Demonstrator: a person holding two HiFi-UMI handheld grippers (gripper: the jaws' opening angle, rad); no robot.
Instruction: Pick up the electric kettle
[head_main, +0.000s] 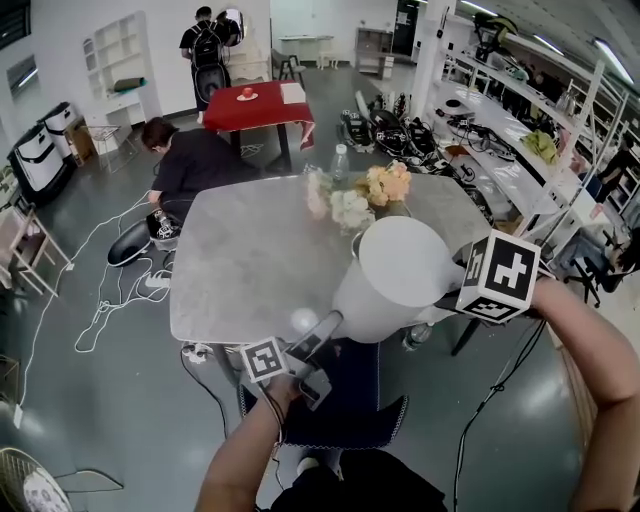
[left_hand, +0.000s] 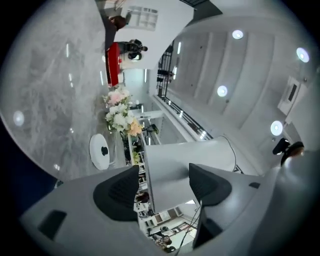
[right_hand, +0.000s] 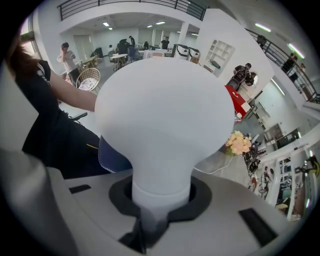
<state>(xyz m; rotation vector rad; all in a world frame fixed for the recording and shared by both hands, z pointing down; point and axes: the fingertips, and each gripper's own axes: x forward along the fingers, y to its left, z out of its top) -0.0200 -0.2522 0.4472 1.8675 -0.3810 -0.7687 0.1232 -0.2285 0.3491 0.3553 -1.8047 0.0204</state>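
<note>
The white electric kettle (head_main: 395, 275) hangs in the air over the near edge of the grey marble table (head_main: 250, 260). My right gripper (head_main: 455, 298) is shut on its handle from the right. In the right gripper view the kettle (right_hand: 165, 120) fills the middle, and the right gripper (right_hand: 160, 192) clamps the narrow handle part. My left gripper (head_main: 322, 330) is just below and left of the kettle and stands open. In the left gripper view the kettle (left_hand: 185, 165) lies beyond the left gripper (left_hand: 165, 185), untouched by the pads. The round white kettle base (left_hand: 100, 150) lies on the table.
A vase of flowers (head_main: 365, 195) and a water bottle (head_main: 340, 160) stand at the table's far side. A person crouches on the floor (head_main: 195, 160) beyond it, by a red table (head_main: 262, 105). A dark blue chair (head_main: 340, 400) is under the near edge.
</note>
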